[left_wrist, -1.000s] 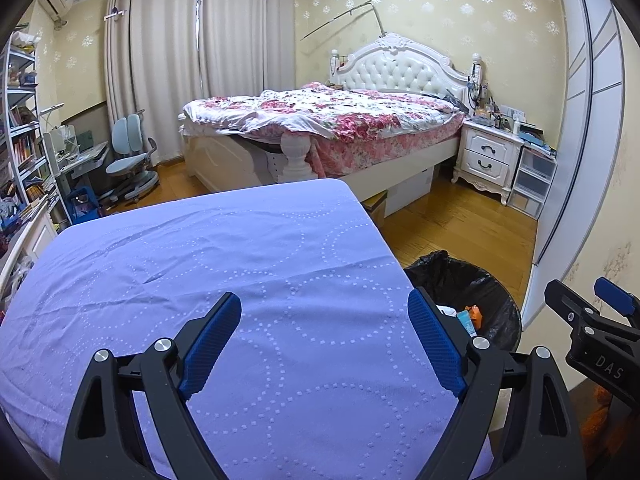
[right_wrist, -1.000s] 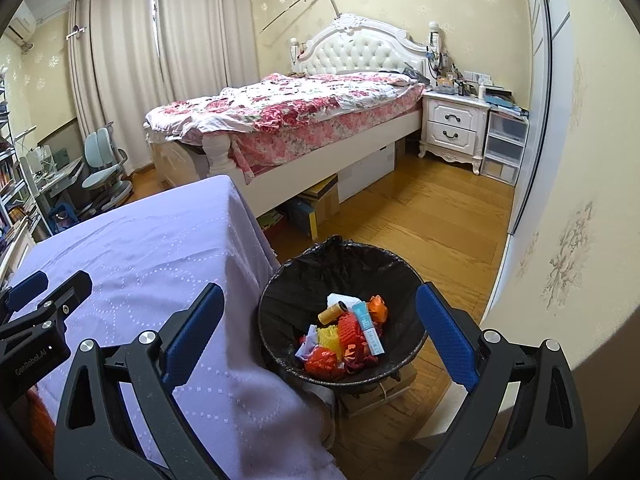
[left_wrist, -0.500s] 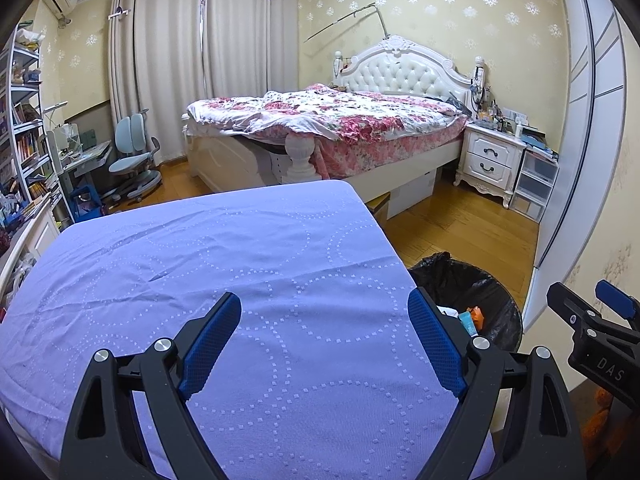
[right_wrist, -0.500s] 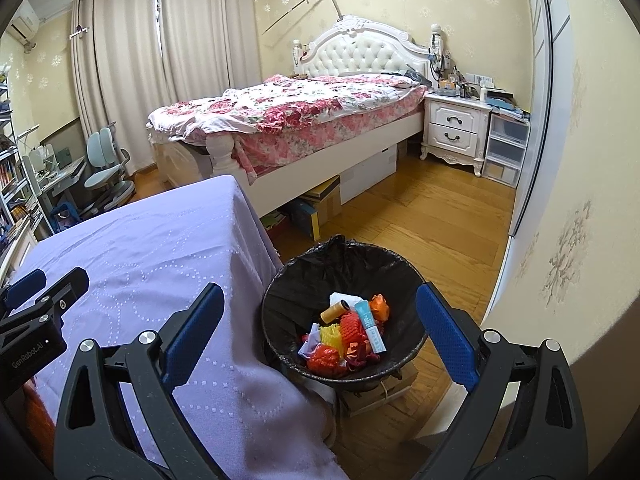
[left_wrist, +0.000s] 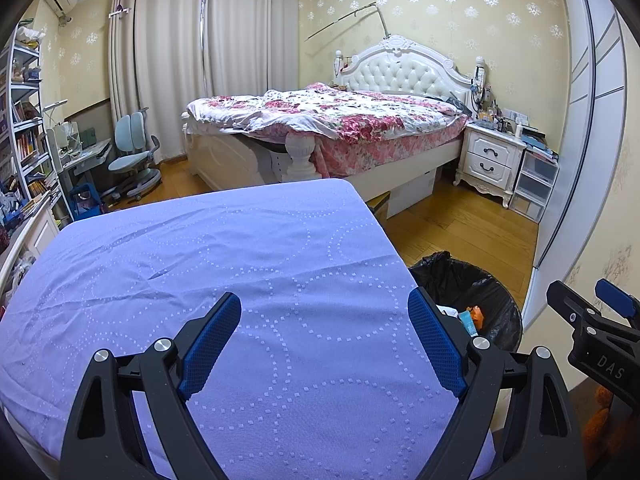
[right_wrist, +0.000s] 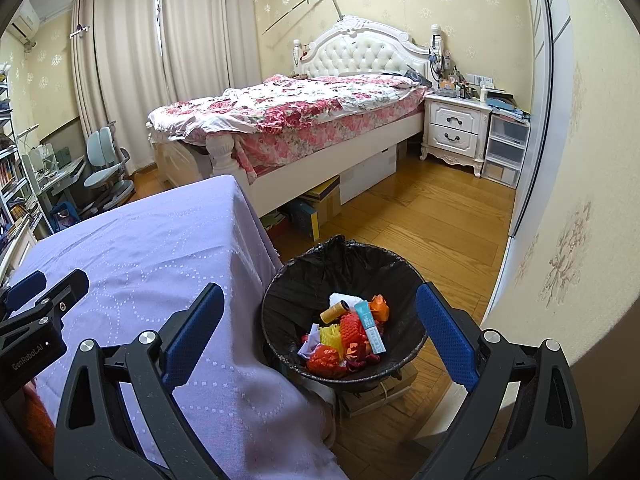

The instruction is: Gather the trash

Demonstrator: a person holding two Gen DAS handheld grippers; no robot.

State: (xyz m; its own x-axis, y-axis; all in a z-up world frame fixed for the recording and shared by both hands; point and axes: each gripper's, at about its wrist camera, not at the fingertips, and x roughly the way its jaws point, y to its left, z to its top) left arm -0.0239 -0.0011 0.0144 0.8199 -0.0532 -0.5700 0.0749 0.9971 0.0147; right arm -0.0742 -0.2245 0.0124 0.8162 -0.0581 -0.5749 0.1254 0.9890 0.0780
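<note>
Bedroom all around you: yellow patterned wallpaper, closed beige curtains (left_wrist: 208, 60), and a bed (left_wrist: 340, 120) with a flowered quilt and a white padded headboard across the wooden floor (right_wrist: 432, 216). A white nightstand (right_wrist: 456, 128) sits beside the bed, and a pale blue chair (left_wrist: 132, 156) stands by the cluttered desk and shelves on the left.

Right in front of you is the table (left_wrist: 240, 264), covered by a lilac cloth with dotted circles, its top bare. Your left gripper (left_wrist: 324, 324) hovers over that cloth, blue fingers (left_wrist: 212, 340) spread wide apart with nothing between them.

Over to the other side, your right gripper (right_wrist: 320, 320) hangs above the table's corner and the trash bin (right_wrist: 296, 292), and its fingers (right_wrist: 448, 340) are just as wide apart, holding nothing. The bin, lined with a black bag, stands on the floor just beside the table's right edge, seemingly propped on a flat cardboard box.

And there's the trash (right_wrist: 352, 332), down inside the bin: red and yellow foam netting, an orange wrapper, a small yellow-brown bottle, a teal-and-white tube, white crumpled paper, a purple scrap. From the left wrist view you catch only a sliver of the bin (left_wrist: 496, 300) past the table edge, with the right gripper's tip (left_wrist: 600, 312) poking in at the far right.
</note>
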